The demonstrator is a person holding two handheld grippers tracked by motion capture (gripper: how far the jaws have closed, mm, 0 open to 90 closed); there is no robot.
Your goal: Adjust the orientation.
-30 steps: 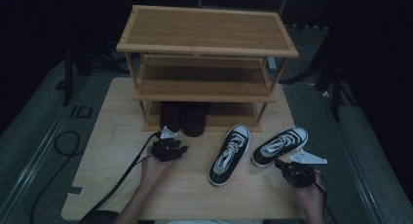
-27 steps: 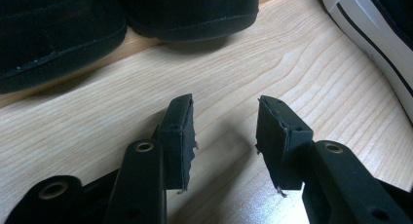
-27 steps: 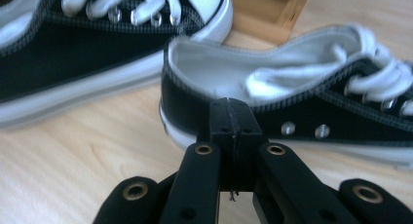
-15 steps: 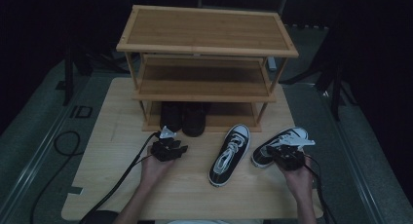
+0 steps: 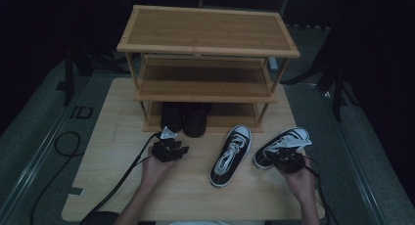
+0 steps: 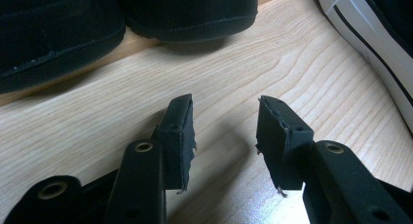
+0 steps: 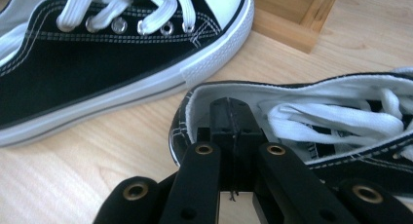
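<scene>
High view: two dark shoes point(image 5: 185, 118) already sit on the bottom shelf of the three-tier bamboo rack point(image 5: 207, 49). Two black-and-white laced canvas sneakers remain on the table; the right gripper point(image 7: 233, 118) seems pinched on the right one's heel collar point(image 7: 195, 107). The left gripper point(image 6: 225, 131) is parted, empty.

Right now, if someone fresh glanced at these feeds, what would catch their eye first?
Probably the pair of black canvas sneakers with white laces and soles on the pale wooden table: the left sneaker lies free mid-table, while the right gripper, jaws together, sits in the heel opening of the right sneaker. Behind them stands the three-tier bamboo shoe rack, with two dark shoes on its bottom shelf.
</scene>
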